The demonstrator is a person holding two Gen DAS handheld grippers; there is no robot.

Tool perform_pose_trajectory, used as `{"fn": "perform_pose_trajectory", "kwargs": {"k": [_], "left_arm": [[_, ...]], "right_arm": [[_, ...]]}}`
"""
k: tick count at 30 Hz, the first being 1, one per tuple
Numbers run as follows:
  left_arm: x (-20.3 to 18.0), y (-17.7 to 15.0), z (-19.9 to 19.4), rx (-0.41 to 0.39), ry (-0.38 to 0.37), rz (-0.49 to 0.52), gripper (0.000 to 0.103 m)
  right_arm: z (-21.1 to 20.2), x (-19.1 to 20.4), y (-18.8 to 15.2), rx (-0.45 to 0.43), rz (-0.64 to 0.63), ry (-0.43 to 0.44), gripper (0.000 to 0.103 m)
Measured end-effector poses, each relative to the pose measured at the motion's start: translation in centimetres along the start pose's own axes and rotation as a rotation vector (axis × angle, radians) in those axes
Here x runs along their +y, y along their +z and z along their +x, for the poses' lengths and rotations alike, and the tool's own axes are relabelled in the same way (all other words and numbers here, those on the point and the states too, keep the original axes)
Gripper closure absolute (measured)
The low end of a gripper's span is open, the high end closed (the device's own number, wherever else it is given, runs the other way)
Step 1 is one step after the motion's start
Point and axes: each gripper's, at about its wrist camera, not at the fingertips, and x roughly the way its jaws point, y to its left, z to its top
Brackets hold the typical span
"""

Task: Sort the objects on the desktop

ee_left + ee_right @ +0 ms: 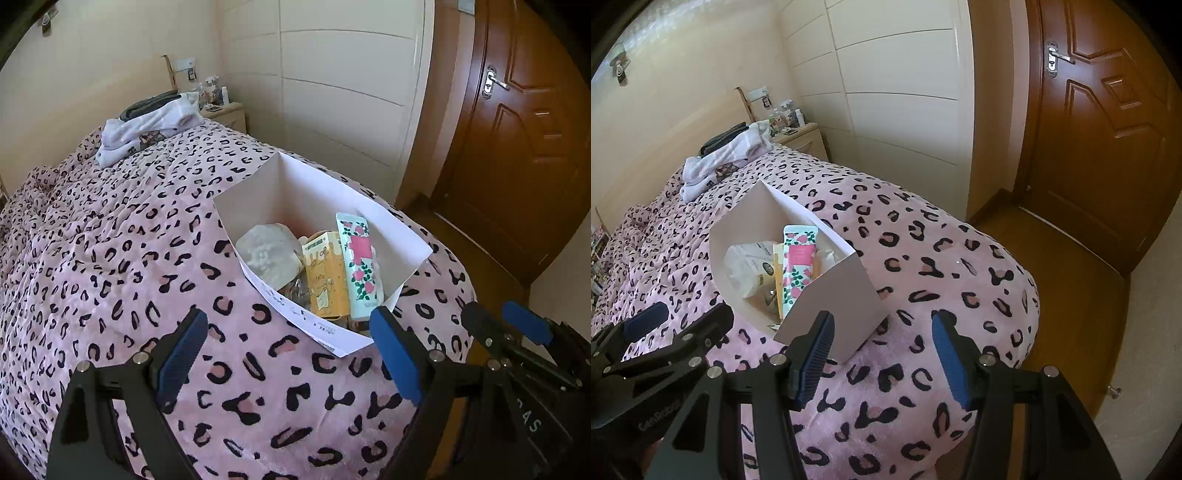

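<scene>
A white open cardboard box (306, 192) sits on the pink leopard-print bedspread (110, 266). Inside it lie a floral mint-and-pink tube (358, 262), a yellow carton (327, 277) and a pale crumpled packet (267, 254). My left gripper (291, 354) is open and empty, just in front of the box. My right gripper (882, 354) is open and empty, to the right of the box (834, 299), which shows the same tube (798, 269) and packet (746, 266). The right gripper shows at the right edge of the left wrist view (506, 325), and the left gripper at the left edge of the right wrist view (683, 321).
Folded clothes (147, 129) lie at the far end of the bed. A bedside table (225, 114) with small bottles stands by the wall. A white wardrobe (332, 92) and a brown door (517, 122) are to the right, with wooden floor (1052, 266) beside the bed.
</scene>
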Motion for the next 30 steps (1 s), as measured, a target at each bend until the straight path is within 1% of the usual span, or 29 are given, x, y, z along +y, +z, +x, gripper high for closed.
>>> {"fn": "perform_pose_trajectory", "kwargs": {"k": [3, 10, 25, 30], "left_arm": [[-0.1, 0.0, 0.0, -0.004, -0.015, 0.002, 0.012], [0.2, -0.1, 0.5, 0.019, -0.050, -0.017, 0.012], [0.5, -0.2, 0.7, 0.019, -0.030, -0.020, 0.012], [0.5, -0.1, 1.1, 0.030, -0.023, -0.016, 0.012]], "right_arm": [[0.1, -0.1, 0.0, 0.002, 0.003, -0.004, 0.046], [0.2, -0.2, 0.2, -0.001, -0.003, -0.015, 0.046], [0.4, 0.0, 0.4, 0.002, -0.018, -0.013, 0.046], [0.3, 0.1, 0.5, -0.003, -0.019, -0.005, 0.046]]}}
